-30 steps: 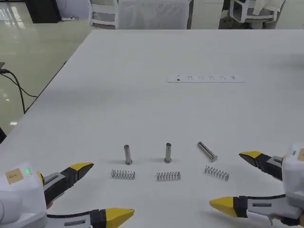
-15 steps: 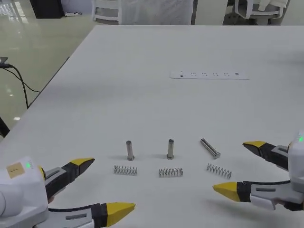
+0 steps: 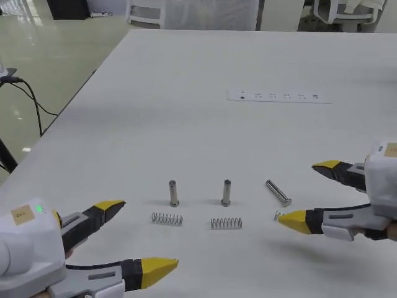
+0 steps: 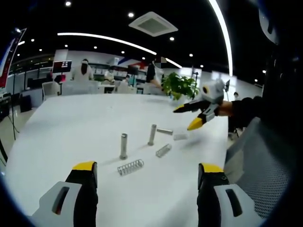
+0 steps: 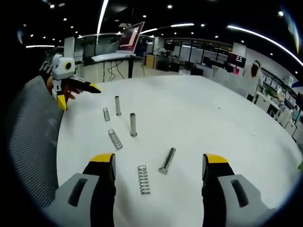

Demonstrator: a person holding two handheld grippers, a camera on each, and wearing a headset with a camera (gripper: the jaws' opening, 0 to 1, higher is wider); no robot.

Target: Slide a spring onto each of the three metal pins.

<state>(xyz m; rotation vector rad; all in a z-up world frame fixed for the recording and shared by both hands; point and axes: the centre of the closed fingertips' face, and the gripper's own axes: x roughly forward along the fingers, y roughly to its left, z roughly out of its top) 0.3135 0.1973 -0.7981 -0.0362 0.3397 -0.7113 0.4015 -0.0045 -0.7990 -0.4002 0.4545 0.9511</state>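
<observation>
Two metal pins stand upright on the white table, the left pin (image 3: 173, 193) and the middle pin (image 3: 226, 192). The third pin (image 3: 278, 193) lies on its side at the right. A spring (image 3: 167, 218) lies in front of the left pin, another spring (image 3: 226, 223) in front of the middle one. The third spring (image 3: 276, 215) peeks out beside the near jaw of my right gripper (image 3: 308, 193), which is open. In the right gripper view the lying pin (image 5: 166, 161) and that spring (image 5: 143, 179) sit between its jaws. My left gripper (image 3: 139, 239) is open, near the left spring (image 4: 130, 166).
A white power strip (image 3: 279, 96) lies flat further back on the table (image 3: 186, 112). The table's left edge runs diagonally, with a black cable (image 3: 31, 102) on the floor beyond it. Chairs stand behind the far edge.
My right gripper has moved left and forward, so its near jaw now covers most of the right spring. The left gripper has hardly moved. The head camera has shifted.
</observation>
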